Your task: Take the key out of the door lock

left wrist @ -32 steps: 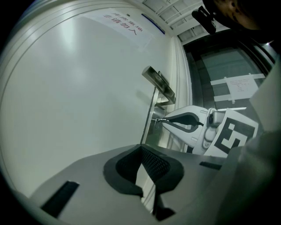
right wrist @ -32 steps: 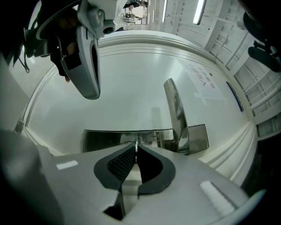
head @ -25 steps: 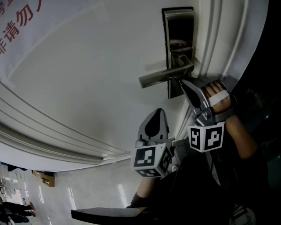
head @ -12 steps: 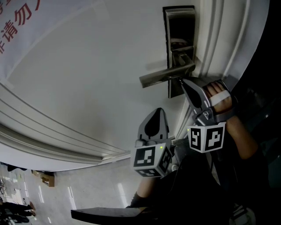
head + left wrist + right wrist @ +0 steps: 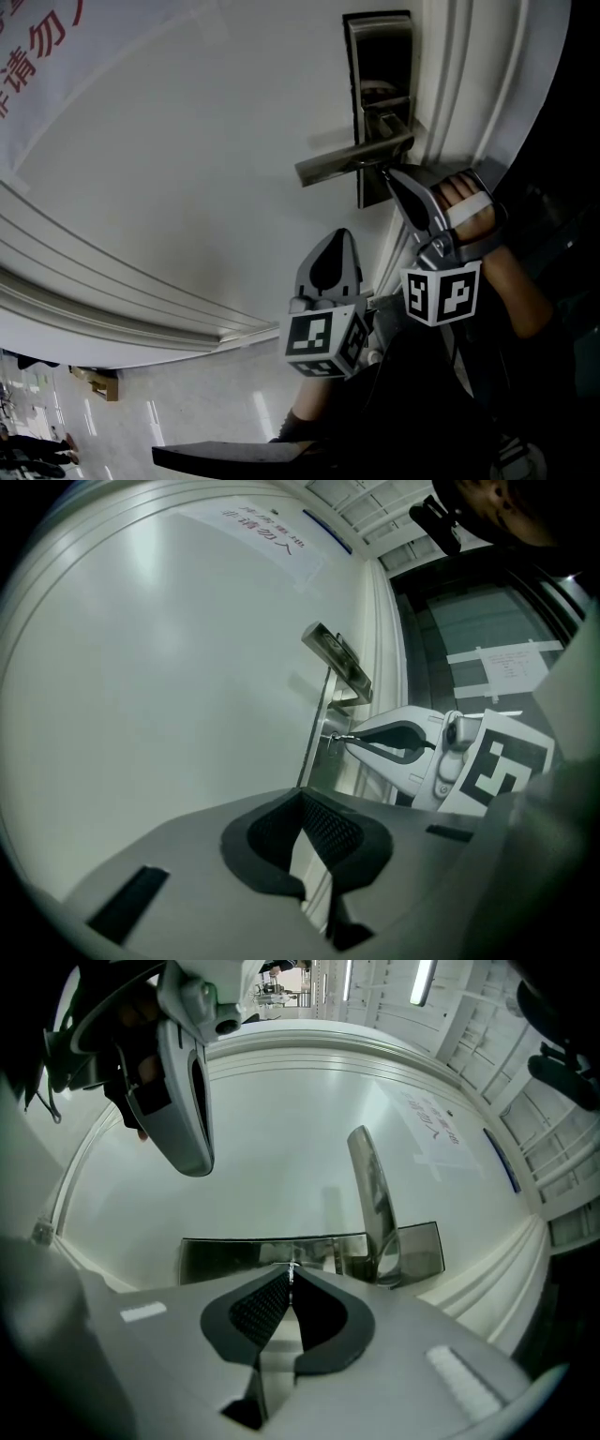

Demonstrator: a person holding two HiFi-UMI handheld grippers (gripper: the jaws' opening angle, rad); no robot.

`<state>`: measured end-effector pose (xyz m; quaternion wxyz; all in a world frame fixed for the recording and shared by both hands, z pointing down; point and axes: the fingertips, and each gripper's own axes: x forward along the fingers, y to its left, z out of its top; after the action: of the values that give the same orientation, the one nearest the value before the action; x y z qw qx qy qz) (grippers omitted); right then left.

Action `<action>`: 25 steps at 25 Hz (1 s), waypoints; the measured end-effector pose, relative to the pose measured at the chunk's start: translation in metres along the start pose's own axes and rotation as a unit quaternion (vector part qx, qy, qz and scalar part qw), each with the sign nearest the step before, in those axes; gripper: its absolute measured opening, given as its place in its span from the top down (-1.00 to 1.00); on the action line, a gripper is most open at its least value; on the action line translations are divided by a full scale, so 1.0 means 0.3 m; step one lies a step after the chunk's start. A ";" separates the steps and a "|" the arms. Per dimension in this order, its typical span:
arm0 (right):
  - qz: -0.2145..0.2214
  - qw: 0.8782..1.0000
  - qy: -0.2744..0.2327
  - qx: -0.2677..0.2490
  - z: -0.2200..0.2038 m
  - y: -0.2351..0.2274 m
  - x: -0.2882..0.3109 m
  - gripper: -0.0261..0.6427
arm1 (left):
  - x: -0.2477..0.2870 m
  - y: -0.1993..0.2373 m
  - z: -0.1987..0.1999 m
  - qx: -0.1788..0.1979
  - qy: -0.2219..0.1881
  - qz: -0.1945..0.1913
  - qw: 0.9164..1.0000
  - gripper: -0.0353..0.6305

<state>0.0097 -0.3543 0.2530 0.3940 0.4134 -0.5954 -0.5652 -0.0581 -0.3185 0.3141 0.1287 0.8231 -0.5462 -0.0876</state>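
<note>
A dark metal lock plate (image 5: pixel 378 56) with a lever handle (image 5: pixel 347 161) sits on the white door (image 5: pixel 187 169). My right gripper (image 5: pixel 386 172) has its tips against the plate just under the handle. In the right gripper view its jaws (image 5: pixel 292 1274) are shut on the thin key (image 5: pixel 291 1267), with the plate (image 5: pixel 225 1258) right behind. The left gripper view shows the same grip from the side, the key (image 5: pixel 337 738) at the plate. My left gripper (image 5: pixel 334 236) hangs lower and apart from the lock, its jaws shut on nothing (image 5: pixel 302 799).
The door frame's mouldings (image 5: pixel 469 84) run close to the right of the lock. A poster with red characters (image 5: pixel 37 56) hangs at the upper left of the door. A person's hand (image 5: pixel 469 214) holds the right gripper. Shiny floor (image 5: pixel 141 412) shows at the bottom left.
</note>
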 end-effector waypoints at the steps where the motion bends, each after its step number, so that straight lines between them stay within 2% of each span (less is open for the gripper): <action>1: -0.001 1.000 0.000 0.001 0.000 -0.001 0.000 0.89 | 0.000 -0.003 0.001 -0.001 0.000 -0.001 1.000 0.89; 13: -0.011 1.000 0.003 -0.022 -0.001 0.002 0.001 0.89 | -0.004 0.008 0.004 -0.001 0.002 0.006 1.000 0.89; 25: -0.005 1.000 0.014 -0.003 0.001 -0.002 0.002 0.89 | -0.003 0.008 0.017 -0.008 -0.005 0.004 1.000 0.89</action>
<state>0.0094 -0.3548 0.2523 0.4007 0.4226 -0.5863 -0.5630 -0.0620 -0.3192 0.3099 0.1333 0.8197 -0.5489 -0.0954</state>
